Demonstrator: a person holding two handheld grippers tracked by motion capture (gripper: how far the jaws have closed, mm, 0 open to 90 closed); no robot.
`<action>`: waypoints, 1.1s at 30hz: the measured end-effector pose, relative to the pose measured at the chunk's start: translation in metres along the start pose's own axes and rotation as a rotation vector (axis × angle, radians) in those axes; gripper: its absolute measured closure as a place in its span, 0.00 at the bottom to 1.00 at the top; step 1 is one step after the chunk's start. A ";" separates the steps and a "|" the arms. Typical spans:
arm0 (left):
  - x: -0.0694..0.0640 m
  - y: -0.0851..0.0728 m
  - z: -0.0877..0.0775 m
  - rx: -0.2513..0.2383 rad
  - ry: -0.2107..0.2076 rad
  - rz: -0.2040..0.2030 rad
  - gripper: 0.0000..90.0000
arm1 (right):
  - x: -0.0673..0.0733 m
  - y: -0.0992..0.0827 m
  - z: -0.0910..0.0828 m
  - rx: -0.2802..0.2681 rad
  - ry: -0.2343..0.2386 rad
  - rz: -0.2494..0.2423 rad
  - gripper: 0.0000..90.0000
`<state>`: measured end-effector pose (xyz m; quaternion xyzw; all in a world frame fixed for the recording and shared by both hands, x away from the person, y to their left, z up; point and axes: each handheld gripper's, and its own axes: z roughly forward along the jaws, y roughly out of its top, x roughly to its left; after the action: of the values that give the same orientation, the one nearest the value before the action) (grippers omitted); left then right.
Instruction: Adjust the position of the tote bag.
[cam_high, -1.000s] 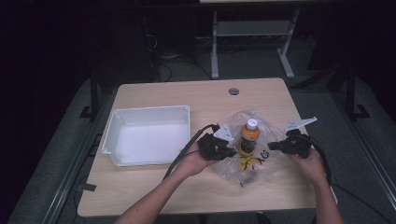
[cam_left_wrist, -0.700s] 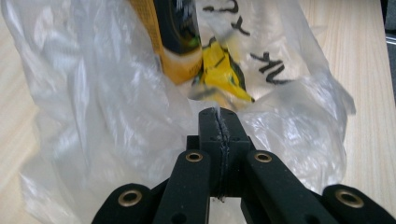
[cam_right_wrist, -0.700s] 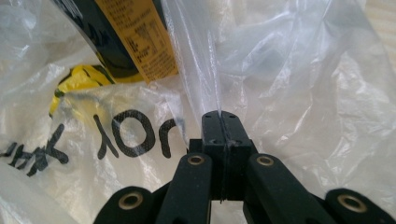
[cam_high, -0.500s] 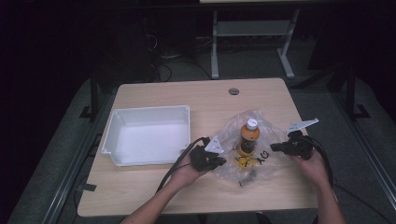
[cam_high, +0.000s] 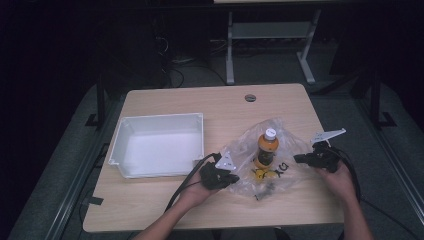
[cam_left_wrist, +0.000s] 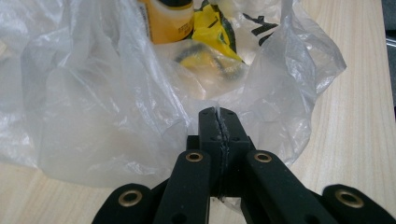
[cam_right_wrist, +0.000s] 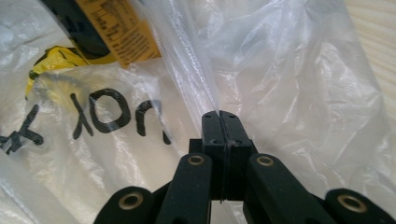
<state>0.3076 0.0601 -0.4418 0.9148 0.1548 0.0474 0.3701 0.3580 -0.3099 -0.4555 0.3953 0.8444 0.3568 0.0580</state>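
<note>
A clear plastic bag (cam_high: 290, 145) lies on the wooden table (cam_high: 200, 100), right of centre. Inside it an orange-brown bottle (cam_high: 267, 147) with a white cap stands upright, with a yellow packet (cam_high: 260, 174) at its foot. My left gripper (cam_high: 231, 178) is at the bag's left edge, shut on a fold of the film. In the left gripper view the jaws (cam_left_wrist: 218, 113) meet with thin plastic pinched between them, the bottle (cam_left_wrist: 166, 21) beyond. My right gripper (cam_high: 298, 159) is shut on the bag's right edge, and film runs up from its closed tips (cam_right_wrist: 220, 115).
An empty white tray (cam_high: 160, 147) sits on the left half of the table, close to my left hand. A round cable hole (cam_high: 250, 97) is near the far edge. Black cables trail from both grippers toward the table's front edge.
My left gripper has moved down and toward the table's front edge, drawing the bag's left side with it. The right gripper has barely moved. Both have stayed shut.
</note>
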 end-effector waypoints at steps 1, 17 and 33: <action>0.000 -0.001 0.000 -0.002 -0.002 -0.007 1.00 | 0.000 -0.001 -0.001 0.001 -0.002 0.003 1.00; -0.002 0.005 -0.022 -0.048 -0.036 -0.028 0.72 | 0.005 -0.001 -0.015 -0.033 -0.008 0.009 0.83; 0.006 0.044 -0.067 -0.133 -0.055 -0.004 0.64 | 0.027 0.037 -0.040 -0.135 -0.001 -0.114 0.68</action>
<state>0.3108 0.0766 -0.3635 0.8888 0.1430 0.0314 0.4342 0.3475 -0.2977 -0.3971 0.3421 0.8395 0.4088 0.1053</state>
